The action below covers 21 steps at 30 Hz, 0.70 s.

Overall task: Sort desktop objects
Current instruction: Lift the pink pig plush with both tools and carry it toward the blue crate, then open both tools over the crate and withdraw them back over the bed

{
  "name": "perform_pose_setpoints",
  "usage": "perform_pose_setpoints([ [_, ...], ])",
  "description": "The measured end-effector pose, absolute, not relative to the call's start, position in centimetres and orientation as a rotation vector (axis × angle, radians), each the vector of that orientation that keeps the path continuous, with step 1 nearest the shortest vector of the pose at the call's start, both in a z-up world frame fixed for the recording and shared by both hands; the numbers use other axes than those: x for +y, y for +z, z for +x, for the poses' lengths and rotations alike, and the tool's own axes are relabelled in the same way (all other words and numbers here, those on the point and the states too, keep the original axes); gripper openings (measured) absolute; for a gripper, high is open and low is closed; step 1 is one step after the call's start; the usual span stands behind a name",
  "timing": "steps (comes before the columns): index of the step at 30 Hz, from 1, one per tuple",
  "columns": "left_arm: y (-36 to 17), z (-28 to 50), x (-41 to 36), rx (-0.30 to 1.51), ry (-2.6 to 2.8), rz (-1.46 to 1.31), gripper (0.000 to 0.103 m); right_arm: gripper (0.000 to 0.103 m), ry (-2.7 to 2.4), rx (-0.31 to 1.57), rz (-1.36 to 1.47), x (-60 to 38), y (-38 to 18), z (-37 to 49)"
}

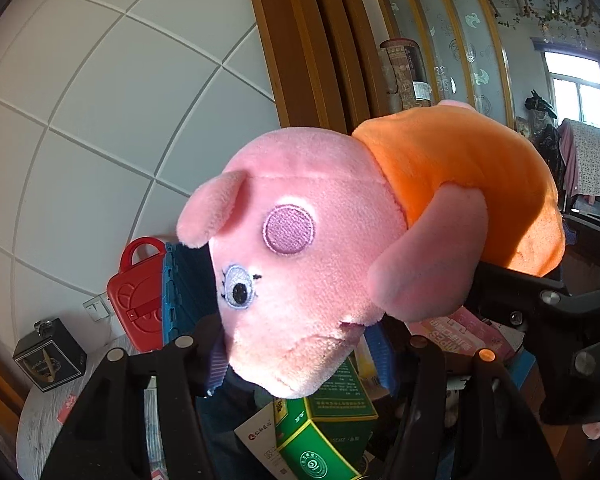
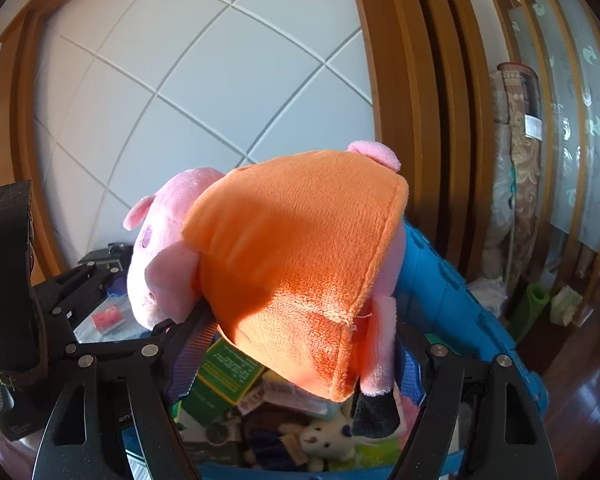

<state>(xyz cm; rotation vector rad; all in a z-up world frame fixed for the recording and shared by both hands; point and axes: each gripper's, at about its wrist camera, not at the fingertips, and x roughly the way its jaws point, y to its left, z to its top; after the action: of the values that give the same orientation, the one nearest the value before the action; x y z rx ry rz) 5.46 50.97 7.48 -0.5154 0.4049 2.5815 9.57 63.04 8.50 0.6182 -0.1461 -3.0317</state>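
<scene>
Left wrist view: a soft pink plush pig in an orange fabric dress [image 1: 324,248] fills the middle of the frame, lying sideways in the air with its snout pointing down toward the camera. The left gripper [image 1: 300,344] has its 2 black fingers set fairly wide on either side of the snout; whether the pads actually press the plush cannot be told here, since the head hides them. Under the pig lies a blue plastic storage bin [image 1: 176,292], and in it a green cardboard box with white print [image 1: 324,432] and a pink wipes packet [image 1: 460,336], which suggests the toy is being carried over the bin to be dropped in. Beside the bin stand a red plastic case with a handle [image 1: 140,292] and a small black box [image 1: 48,356] on a pale tabletop [image 1: 40,420]. Right wrist view: the pig's orange dress [image 2: 296,264] dominates, held up between the 2 fingers of the right gripper [image 2: 296,360], jaws wide around the skirt hem and legs, apparently supporting the body end. The other gripper's black frame [image 2: 72,300] sits at the head end, so the toy probably hangs between both tools. Below, a small cream teddy bear [image 2: 320,440] rests inside the blue bin's wall [image 2: 452,300].
</scene>
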Motion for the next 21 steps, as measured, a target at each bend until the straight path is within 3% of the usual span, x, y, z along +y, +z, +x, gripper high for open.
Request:
perform_pose_setpoints([
  [3, 7.2, 5.4, 52.1, 0.408, 2.575, -0.548, 0.06, 0.082, -3.035, -0.161, 0.628, 65.3, 7.8, 9.1],
  [5, 6.9, 5.7, 52.8, 0.431, 2.581, -0.556, 0.063, 0.089, -3.048, -0.188, 0.624, 66.0, 7.6, 9.2],
  [7, 6.4, 5.7, 53.3, 0.454, 2.573, -0.571, 0.065, 0.102, -3.061, -0.208, 0.615, 66.5, 7.5, 9.4],
  [21, 6.4, 6.4, 50.8, 0.37, 2.647, -0.588, 0.068, 0.103, -3.078, -0.242, 0.628, 66.8, 6.7, 10.5],
])
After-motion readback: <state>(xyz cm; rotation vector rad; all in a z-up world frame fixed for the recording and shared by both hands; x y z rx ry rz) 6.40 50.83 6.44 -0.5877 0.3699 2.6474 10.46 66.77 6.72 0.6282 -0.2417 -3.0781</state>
